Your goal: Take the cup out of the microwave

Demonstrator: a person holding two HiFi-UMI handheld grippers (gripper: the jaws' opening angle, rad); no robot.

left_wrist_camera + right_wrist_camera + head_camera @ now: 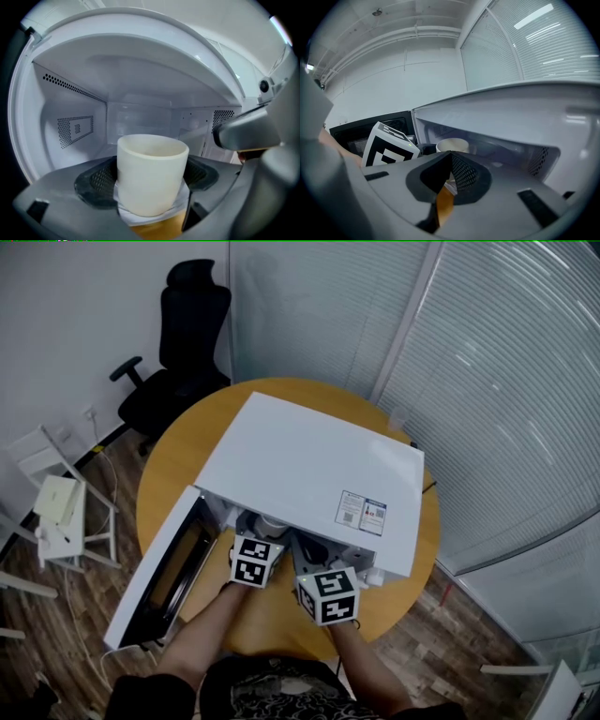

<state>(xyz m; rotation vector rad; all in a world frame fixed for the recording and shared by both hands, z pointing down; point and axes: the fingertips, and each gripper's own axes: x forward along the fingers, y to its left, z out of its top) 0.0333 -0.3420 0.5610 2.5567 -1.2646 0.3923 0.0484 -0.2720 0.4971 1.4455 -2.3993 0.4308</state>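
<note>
Head view is showing one white microwave point(309, 465) sitting on one round wooden table point(187, 446), its door point(164, 568) hanging open to the left. Two grippers are reaching to the front of the open cavity side by side, each one carrying a single marker cube: the left cube point(255, 561) is sitting just beside the right cube point(328, 594). One black office chair point(178, 362) is standing beyond the table, and one small white stool point(66, 512) is standing on the wood floor to the left.

Left gripper view is looking into the cavity. The left gripper point(152, 183) is clamping the one cup point(150, 164), with a dark pad pressing against each side of it. The cup is cream, upright and open at the top, and it is sitting at the very front of the cavity, at the mouth, with a strip of table wood showing just below it. Whether its base is resting on the cavity floor or hanging clear, I cannot tell.

Right gripper view is showing the right gripper point(449, 180) with its two jaws drawn together and nothing between them; only a thin sliver of table is showing through. It is hovering near the right part of the opening, close beside the left gripper, and the same single cup is appearing past its jaws.
</note>
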